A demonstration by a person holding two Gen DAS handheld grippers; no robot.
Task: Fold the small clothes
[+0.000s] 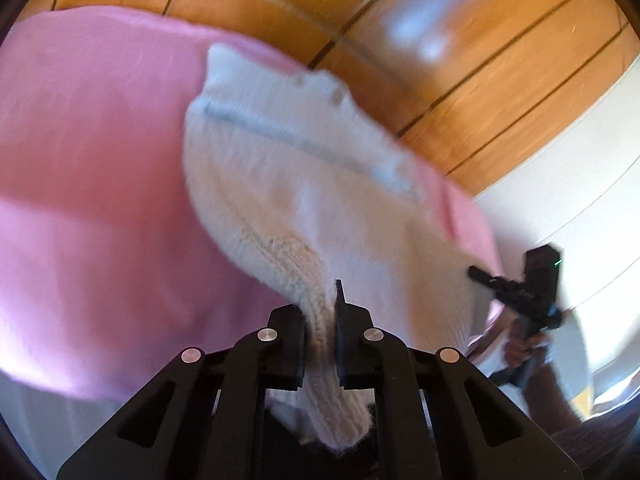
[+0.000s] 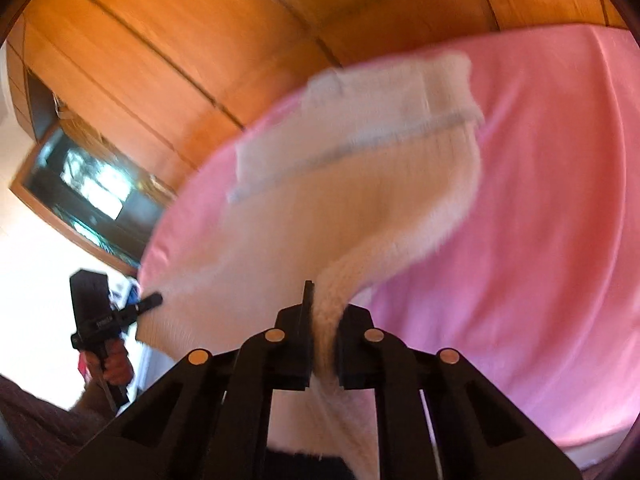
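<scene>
Cream knit garment (image 1: 304, 200) clamped by both tongs (image 1: 334, 320) (image 2: 324, 328), seemingly dark screen (image 2: 88, 188) right view only.

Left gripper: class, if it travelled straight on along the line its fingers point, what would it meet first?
The left gripper is already shut on the white knitted garment, so it would push into that first. Beyond lies the pink sheet; how far behind is unclear.

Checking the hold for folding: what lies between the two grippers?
Only the white knit garment spans from the left gripper to the right gripper, over the pink sheet; left wrist view shows it.
</scene>
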